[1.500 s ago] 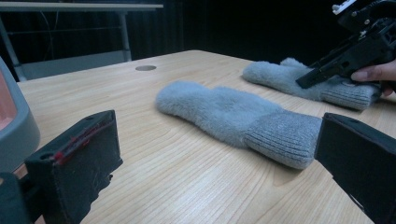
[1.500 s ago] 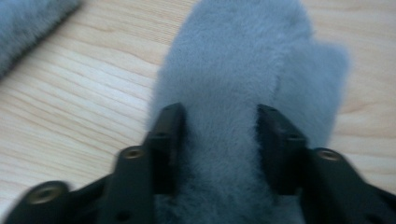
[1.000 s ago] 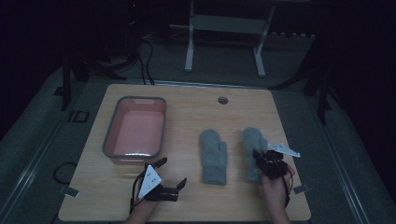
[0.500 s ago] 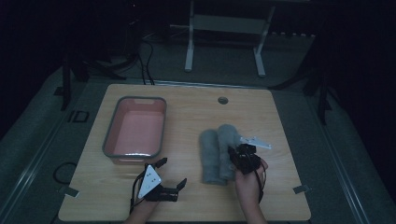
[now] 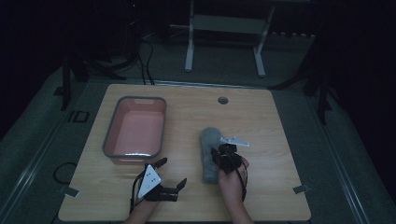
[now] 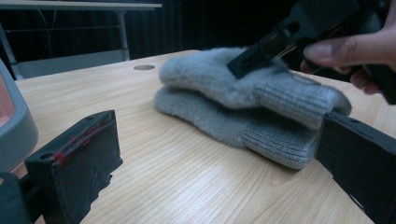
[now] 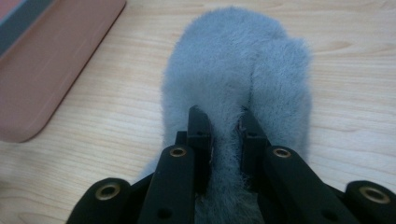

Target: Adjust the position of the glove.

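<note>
Two grey fuzzy mittens lie stacked on the wooden table, the upper mitten (image 6: 243, 79) on the lower mitten (image 6: 224, 126); from above the pile (image 5: 208, 154) sits right of centre. My right gripper (image 5: 225, 156) is shut on a pinch of the upper mitten (image 7: 233, 60) near its cuff, and in its own view the right gripper (image 7: 224, 121) has grey pile between the jaws. My left gripper (image 5: 171, 171) rests open near the table's front edge, to the left of the mittens. In the left gripper view the left gripper (image 6: 217, 140) faces their cuffs with nothing held.
A pink tub with a grey rim (image 5: 135, 99) stands at the left of the table, its corner (image 7: 46, 70) near the mittens. A small round hole (image 5: 222, 100) lies toward the back. Dark floor and a metal frame (image 5: 224, 28) lie beyond.
My right gripper has carried the right-hand mitten leftward and laid it on top of the other mitten. The left gripper has stayed put.
</note>
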A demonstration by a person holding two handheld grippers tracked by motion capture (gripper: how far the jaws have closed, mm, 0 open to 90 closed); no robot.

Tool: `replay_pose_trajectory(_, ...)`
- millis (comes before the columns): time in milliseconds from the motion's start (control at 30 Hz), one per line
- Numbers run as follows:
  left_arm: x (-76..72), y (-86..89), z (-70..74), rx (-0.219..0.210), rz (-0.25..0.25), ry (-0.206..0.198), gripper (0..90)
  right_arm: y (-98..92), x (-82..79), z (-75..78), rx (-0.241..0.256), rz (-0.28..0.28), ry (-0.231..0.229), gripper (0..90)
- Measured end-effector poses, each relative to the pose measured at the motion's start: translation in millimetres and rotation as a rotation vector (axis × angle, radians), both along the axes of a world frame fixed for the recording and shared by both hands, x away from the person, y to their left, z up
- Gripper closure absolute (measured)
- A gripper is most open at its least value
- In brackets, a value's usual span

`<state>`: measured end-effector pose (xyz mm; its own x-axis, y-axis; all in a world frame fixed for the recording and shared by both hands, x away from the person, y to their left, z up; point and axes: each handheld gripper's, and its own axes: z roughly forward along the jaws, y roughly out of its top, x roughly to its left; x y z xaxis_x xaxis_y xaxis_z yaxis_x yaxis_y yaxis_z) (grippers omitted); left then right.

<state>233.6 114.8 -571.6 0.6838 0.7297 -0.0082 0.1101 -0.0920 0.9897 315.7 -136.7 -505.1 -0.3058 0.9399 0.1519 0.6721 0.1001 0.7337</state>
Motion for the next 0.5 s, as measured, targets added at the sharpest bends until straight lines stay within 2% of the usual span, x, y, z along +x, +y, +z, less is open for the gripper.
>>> replay_pose_trajectory(200,0.1,-0.2,0.0,0.0,0.001,0.0,0.6,4.8,1.2,-13.5,-0.002,0.019,0.022,78.0)
replay_pose_trajectory(367,0.3,0.0,0.0,-0.005,0.001,0.004,0.6,7.5,4.3,-20.3,-0.009,0.029,0.046,72.0)
replay_pose_trajectory(467,0.4,0.2,0.0,-0.007,0.0,0.007,0.6,5.5,4.7,-22.2,-0.002,0.026,0.046,69.7)
replay_pose_trajectory(500,0.5,0.4,0.0,-0.007,-0.001,0.008,0.6,6.0,4.3,-23.1,-0.007,0.033,0.037,65.1)
